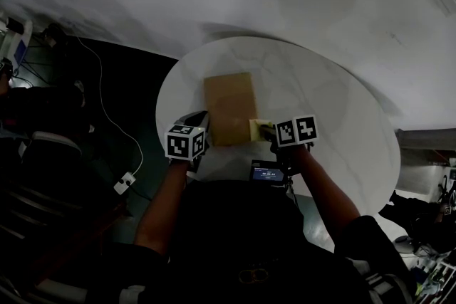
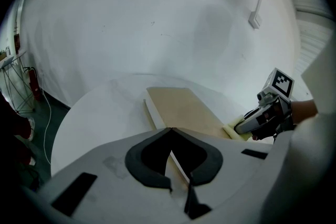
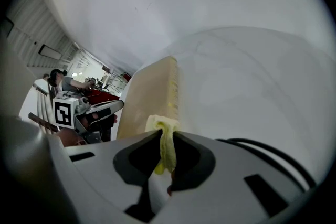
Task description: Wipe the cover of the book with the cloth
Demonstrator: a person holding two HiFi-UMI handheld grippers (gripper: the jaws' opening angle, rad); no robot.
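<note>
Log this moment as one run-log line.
left gripper: jaws together at book near-left corner | right gripper: jaws shut on yellow cloth at book near-right corner | book: closed, flat on white table

The book (image 1: 230, 109) is tan, the cloth (image 1: 261, 130) pale yellow, the table (image 1: 342, 124) white.

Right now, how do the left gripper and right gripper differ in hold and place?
The left gripper has its jaws shut with nothing between the tips; the right gripper is shut on the yellow cloth. The left gripper sits at the near left corner of the book, the right gripper at its near right corner. Both are shut and low at the book's near edge.
</note>
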